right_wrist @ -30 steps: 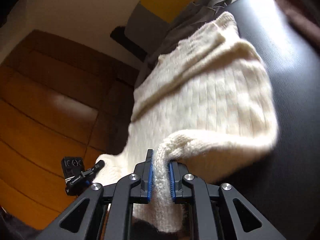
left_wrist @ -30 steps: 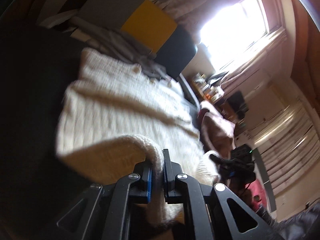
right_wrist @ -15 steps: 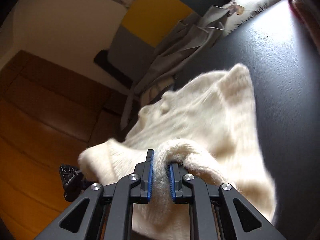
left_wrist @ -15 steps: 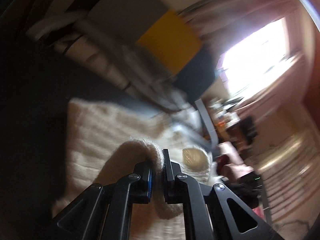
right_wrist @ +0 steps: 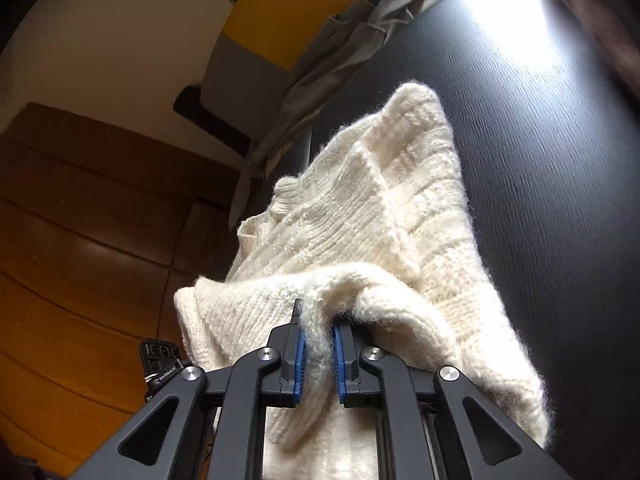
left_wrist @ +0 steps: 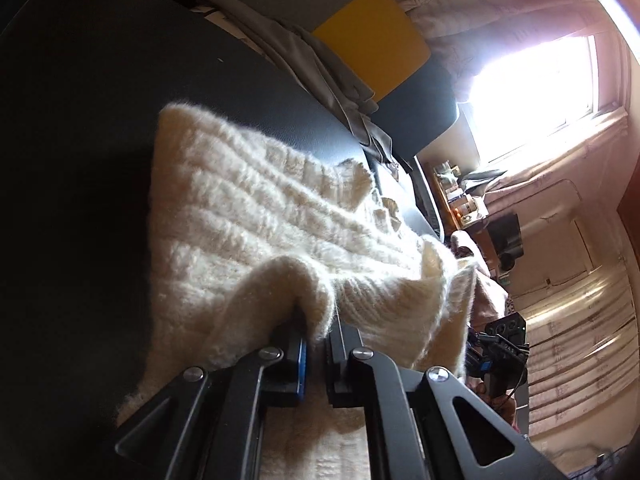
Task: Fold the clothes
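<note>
Two grippers, both yours, both clamped: the left gripper (left_wrist: 318, 344) has its jaws nearly closed on a fold of the cream sweater (left_wrist: 256, 216), and the right gripper (right_wrist: 318, 344) pinches another thick fold. That sweater lies bunched on the black counter (right_wrist: 540, 160), grey cloth (right_wrist: 340, 52) heaped just beyond it.

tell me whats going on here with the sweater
A person is folding a cream chunky-knit sweater on a black table, holding a gripper in each hand. The left tongs and the right tongs are each shut on a bunched edge of the knit, with that edge raised over the part lying flat. A crumpled grey garment lies at the table's far end.
</note>
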